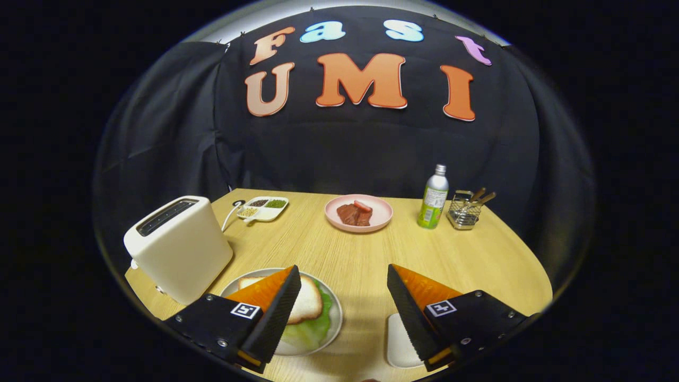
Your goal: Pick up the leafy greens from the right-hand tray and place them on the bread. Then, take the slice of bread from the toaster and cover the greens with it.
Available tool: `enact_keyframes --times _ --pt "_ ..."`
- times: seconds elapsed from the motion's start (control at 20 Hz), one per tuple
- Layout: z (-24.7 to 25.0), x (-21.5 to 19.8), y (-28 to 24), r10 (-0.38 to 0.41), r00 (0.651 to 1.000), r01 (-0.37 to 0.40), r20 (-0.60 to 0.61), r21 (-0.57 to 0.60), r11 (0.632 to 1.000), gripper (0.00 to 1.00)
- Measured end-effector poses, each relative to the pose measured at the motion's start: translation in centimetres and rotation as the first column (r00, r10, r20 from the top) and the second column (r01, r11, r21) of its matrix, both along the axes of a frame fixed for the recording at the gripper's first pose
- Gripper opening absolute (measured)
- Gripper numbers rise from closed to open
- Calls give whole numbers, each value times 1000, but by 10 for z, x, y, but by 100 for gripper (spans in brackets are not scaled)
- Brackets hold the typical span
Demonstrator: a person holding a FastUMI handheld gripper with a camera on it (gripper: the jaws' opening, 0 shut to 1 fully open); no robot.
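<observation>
Here the leafy greens point(313, 329) lie on a grey plate point(335, 310) near the front of the wooden table point(451, 260), and a slice of bread point(306, 303) sits on top of them, its pale face up. A second slice point(249, 281) peeks out beneath, at the plate's far left side, so the greens are sandwiched between the two. The green leaf spills out past the top slice on the side toward the middle of the table.

The gripper point(344, 289) hangs just above this spot with its jaws spread wide and nothing between them; bare tabletop shows in the gap. The left finger point(276, 307) overlaps the plate and covers part of the bread; the right finger point(419, 307) hangs over a small white tray point(398, 339).

Just left of the plate stands a cream toaster point(177, 246), slots up. Beyond it lies a white divided dish point(263, 208) of seeds and herbs. At the far middle rests a pink plate point(359, 213) with meat. To its right stand a green bottle point(434, 197) and a wire basket point(466, 210) of utensils.
</observation>
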State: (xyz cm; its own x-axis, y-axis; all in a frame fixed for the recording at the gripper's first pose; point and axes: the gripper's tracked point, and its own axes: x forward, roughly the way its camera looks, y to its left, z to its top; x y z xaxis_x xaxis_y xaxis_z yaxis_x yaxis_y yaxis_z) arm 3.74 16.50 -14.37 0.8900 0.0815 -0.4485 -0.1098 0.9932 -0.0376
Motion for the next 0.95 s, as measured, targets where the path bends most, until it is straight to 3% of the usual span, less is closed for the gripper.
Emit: enact_keyframes --times 0.6,0.95 --pt "111 -35 -96 -77 975 71 210 36 997 98" --pt "125 -52 -140 -135 959 122 248 68 990 98"
